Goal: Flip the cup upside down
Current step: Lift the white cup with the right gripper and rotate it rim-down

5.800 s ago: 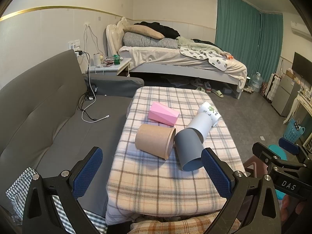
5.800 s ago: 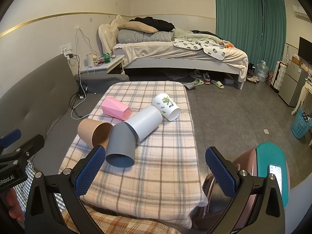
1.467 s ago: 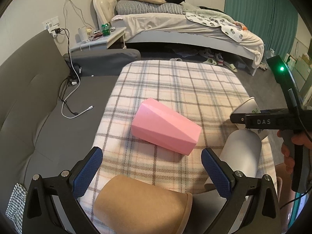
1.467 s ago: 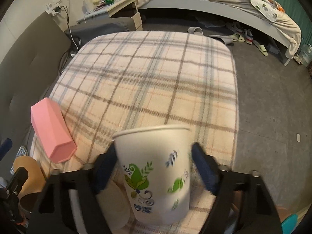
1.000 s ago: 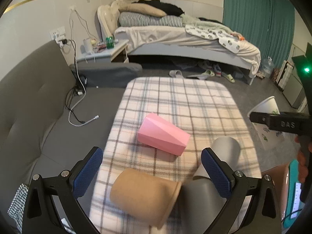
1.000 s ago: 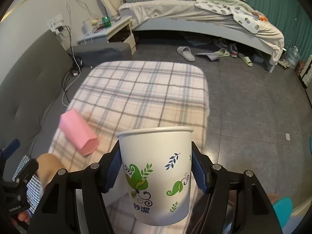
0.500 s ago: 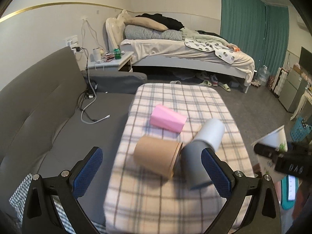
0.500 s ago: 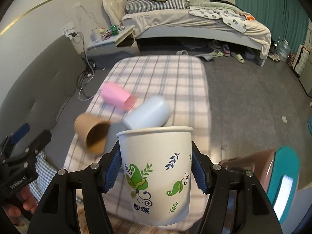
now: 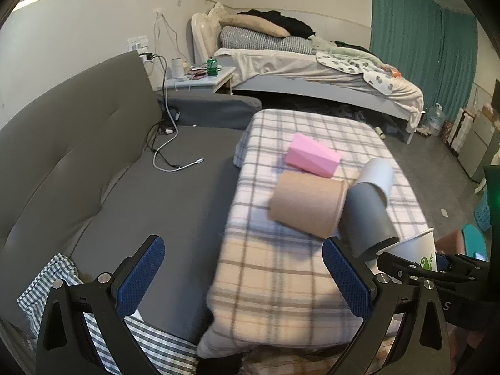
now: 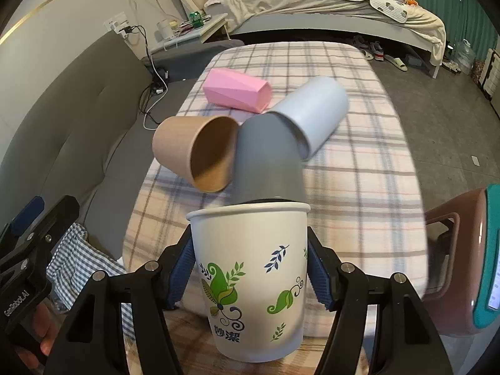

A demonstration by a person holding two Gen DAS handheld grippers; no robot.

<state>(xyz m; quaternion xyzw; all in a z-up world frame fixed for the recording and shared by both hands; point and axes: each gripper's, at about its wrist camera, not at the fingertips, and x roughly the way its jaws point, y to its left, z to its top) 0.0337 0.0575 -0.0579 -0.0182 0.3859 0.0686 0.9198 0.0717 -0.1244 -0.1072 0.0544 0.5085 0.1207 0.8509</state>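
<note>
The paper cup (image 10: 250,278), light and easily crushed, sits mouth-up at mid-wall in the right gripper (image 10: 250,276), whose fingers clamp it, nearer than the grey cup (image 10: 265,159). The left gripper (image 9: 243,276) stands spread, empty.

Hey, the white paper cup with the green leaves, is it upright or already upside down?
Upright: the white paper cup sits rim-up, print readable, between the right gripper fingers.

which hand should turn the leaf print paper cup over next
Right. The right tool already clamps the white leaf-print paper cup rim-up, while the left tool is open and empty.
</note>
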